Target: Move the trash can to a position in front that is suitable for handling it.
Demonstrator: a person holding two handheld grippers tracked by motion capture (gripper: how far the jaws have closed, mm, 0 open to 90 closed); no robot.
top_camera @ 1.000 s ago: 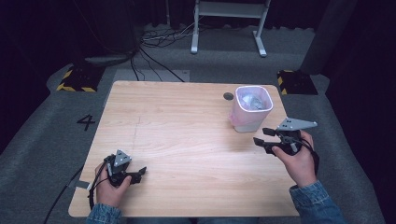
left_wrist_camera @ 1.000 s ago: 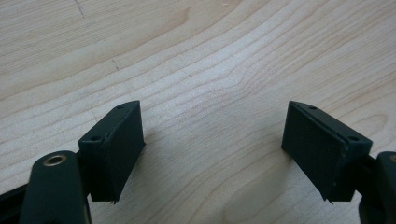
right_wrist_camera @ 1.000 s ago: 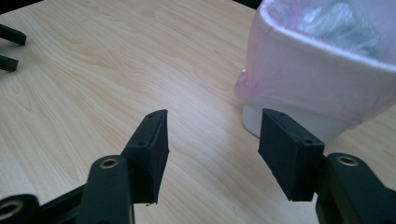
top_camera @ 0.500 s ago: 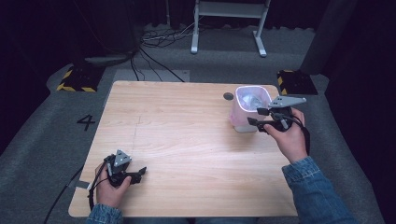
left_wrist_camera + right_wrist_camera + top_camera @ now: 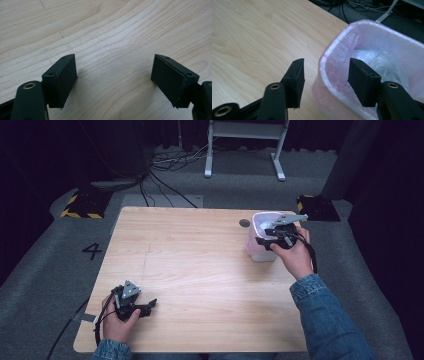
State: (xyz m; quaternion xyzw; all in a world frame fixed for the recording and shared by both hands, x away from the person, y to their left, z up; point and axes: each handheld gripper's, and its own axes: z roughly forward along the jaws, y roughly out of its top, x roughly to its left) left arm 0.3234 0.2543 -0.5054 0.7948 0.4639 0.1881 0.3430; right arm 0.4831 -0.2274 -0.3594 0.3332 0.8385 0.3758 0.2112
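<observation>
High view: the right claw (image 5: 267, 238) sits at the near rim of the small pink-lined bin (image 5: 260, 251), which stands on the desk (image 5: 200, 270) near its far right corner, beside a dark round hole (image 5: 244, 223) in the desk top. The right hand (image 5: 292, 256) is the nearer one by far; the left claw (image 5: 145, 306) rests low at the near left corner, well apart from the bin, in the left hand (image 5: 120, 325).

Left gripper view: the left claw (image 5: 113, 82) is spread wide over bare wood, with nothing between its pads.

Right gripper view: the right claw (image 5: 325, 80) straddles the bin's rim (image 5: 332, 82), one jaw outside the wall, the other above the inside, over the crumpled clear liner (image 5: 377, 60). The jaws have just been closing, and stand at a middling gap with the rim and its pink bag edge between them; the pads do not look to press on it yet. I judge that the coming pinch turns on this: the wall runs across the gap, so closing straight would catch the rim, if the claw drops slightly first.
</observation>
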